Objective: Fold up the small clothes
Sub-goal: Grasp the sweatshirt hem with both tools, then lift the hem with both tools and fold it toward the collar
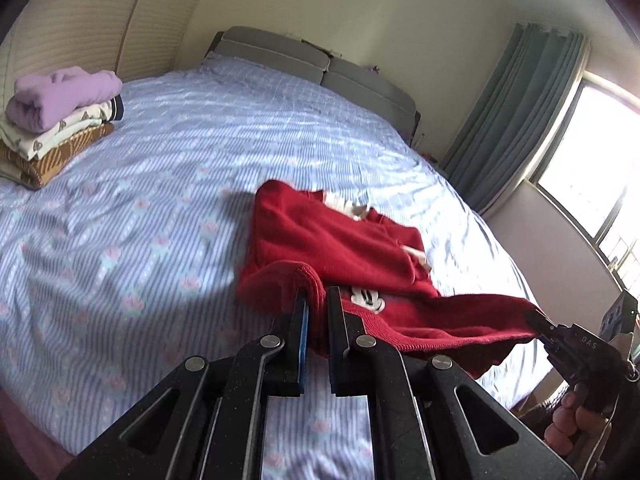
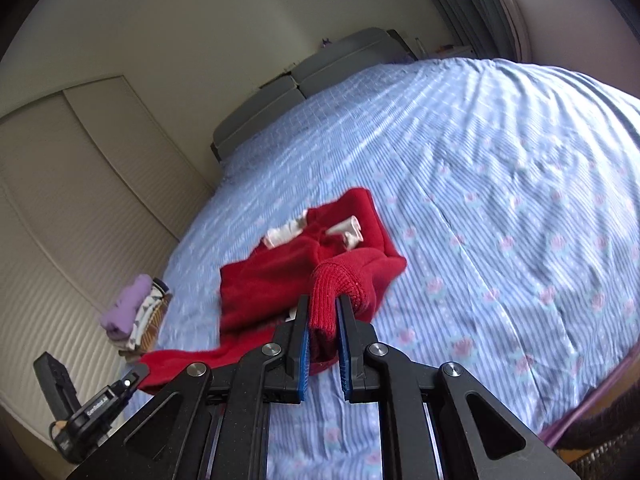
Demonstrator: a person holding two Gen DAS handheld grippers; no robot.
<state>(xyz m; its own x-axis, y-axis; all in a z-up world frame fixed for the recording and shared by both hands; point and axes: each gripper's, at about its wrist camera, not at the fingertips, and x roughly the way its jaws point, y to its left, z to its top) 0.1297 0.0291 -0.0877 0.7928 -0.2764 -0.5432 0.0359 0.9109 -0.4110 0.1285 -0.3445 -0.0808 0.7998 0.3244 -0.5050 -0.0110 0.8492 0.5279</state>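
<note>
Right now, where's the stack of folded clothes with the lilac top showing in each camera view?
Left wrist view: the stack of folded clothes lies at the far left, on the striped blue bedsheet.
Right wrist view: the stack sits lower left, at the bed's edge.
Shared landmark: the red knitted sweater mid-frame in both.
</note>
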